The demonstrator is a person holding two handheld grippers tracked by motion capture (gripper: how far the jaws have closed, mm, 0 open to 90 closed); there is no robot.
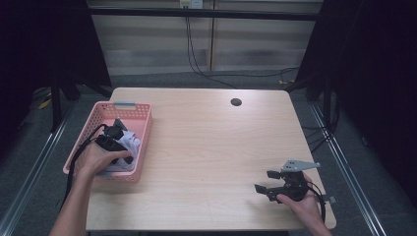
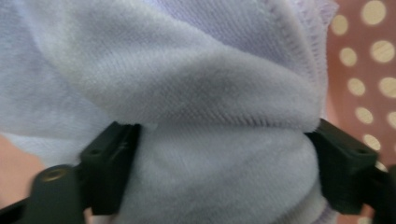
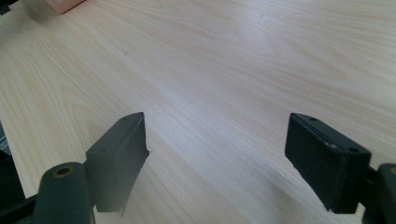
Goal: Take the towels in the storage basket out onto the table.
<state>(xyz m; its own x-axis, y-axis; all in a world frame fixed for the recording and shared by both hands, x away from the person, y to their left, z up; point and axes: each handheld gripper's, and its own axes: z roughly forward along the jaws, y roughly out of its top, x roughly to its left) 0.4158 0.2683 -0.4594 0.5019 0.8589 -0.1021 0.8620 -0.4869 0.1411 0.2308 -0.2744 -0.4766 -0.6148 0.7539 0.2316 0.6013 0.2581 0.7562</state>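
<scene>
basket: pink plastic basket with a holey wall, sitting at the left edge of the wooden table, about halfway up it in the high view. There's a little grey tag on its far rim.

cloth: pale lilac-white cloth bunched up inside the basket, towards its near right corner. In the left gripper view it's a soft fold right up against the camera, with the pink dotted basket wall behind it on the right.

left gripper: left gripper is down in the basket, hand wrapped around it. Jaws stand wide with a thick fold of cloth bulging between them, each one sitting against the fabric. Can't honestly tell whether they're pinching it or just straddling it.

table middle: bare wood, plus a dark round hole near the far edge.

right gripper: right gripper held low over the table's near right corner, well apart from the basket, pointing left. Its jaws are spread wide with nothing between them, just wood grain underneath in the right gripper view.
</scene>
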